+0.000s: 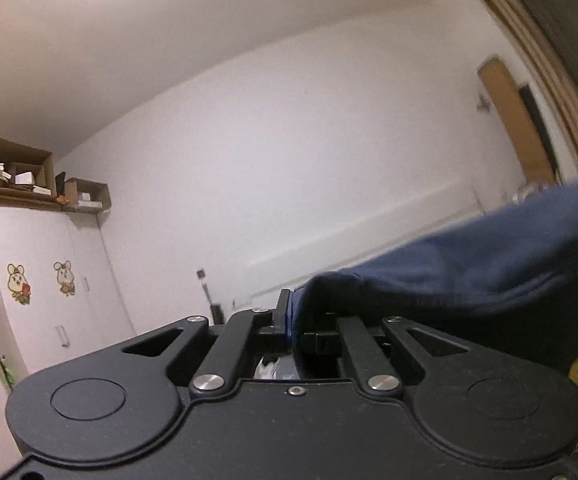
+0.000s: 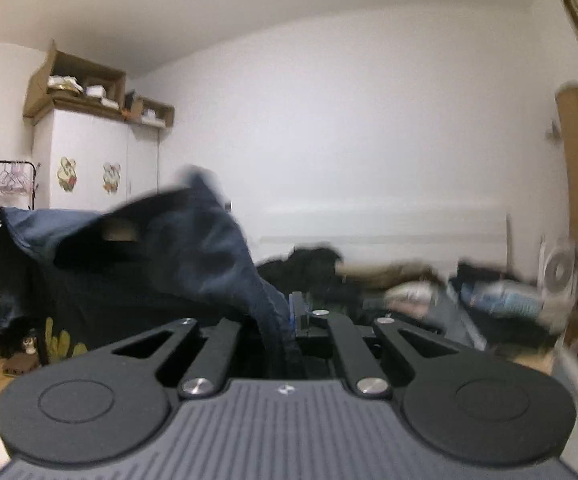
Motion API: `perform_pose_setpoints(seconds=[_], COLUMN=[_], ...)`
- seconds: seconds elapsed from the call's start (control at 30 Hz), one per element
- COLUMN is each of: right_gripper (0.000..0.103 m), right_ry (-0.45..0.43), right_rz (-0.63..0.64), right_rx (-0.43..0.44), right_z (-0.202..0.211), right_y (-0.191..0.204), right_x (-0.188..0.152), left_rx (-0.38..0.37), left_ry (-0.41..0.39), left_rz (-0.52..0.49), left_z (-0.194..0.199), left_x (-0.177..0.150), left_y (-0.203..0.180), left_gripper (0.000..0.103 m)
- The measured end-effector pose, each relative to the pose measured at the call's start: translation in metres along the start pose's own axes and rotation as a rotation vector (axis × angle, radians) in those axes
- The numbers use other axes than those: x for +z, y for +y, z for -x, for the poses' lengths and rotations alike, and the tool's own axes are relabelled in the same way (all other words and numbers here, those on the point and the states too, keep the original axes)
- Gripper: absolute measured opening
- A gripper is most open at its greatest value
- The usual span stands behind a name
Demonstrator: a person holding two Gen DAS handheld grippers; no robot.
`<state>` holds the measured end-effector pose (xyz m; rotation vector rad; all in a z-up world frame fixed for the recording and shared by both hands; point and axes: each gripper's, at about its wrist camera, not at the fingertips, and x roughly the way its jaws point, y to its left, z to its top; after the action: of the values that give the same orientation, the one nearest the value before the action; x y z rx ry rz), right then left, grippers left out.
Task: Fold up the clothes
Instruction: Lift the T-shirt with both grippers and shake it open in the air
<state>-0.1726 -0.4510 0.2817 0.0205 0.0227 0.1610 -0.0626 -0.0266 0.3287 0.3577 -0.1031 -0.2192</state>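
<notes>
Both tongs, our left tongs [image 1: 291, 322] and right tongs [image 2: 293, 322], clamped on the navy garment [image 2: 193, 248] held up between them, white wardrobe [image 2: 89, 160] behind, open cardboard boxes [image 2: 77, 84] with papers on top, heaped clothes [image 2: 389, 284] on the bed.

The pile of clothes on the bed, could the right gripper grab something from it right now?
Probably not: the right gripper is shut on the navy garment, so its jaws are occupied, and the pile lies beyond.
</notes>
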Motion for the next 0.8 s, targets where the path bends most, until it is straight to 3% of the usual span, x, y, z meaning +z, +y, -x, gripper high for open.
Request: perform_pose_setpoints(seconds=[0.2, 0.4, 0.53, 0.6, 0.8], right_gripper=[0.003, 0.003, 0.003, 0.003, 0.003], right_ry=[-0.112, -0.134, -0.043, 0.026, 0.302], right_rz=[0.118, 0.188, 0.208, 0.213, 0.199], right_rx=[-0.036, -0.076, -0.108, -0.126, -0.229], right_z=[0.036, 0.032, -0.030, -0.074, -0.243], right_y=[0.017, 0.022, 0.017, 0.011, -0.043], right_x=[0.056, 0.095, 0.085, 0.071, -0.036], left_rx=[-0.030, -0.065, -0.091, -0.110, -0.178], left_ry=[-0.122, -0.121, -0.044, 0.027, 0.254], left_rz=[0.010, 0.029, 0.040, 0.042, 0.045], left_z=[0.039, 0.015, -0.028, -0.070, -0.209], left_x=[0.043, 0.063, 0.049, 0.028, -0.061], left_y=[0.000, 0.001, -0.003, -0.012, -0.064], left_gripper=[0.003, 0.003, 0.003, 0.003, 0.003])
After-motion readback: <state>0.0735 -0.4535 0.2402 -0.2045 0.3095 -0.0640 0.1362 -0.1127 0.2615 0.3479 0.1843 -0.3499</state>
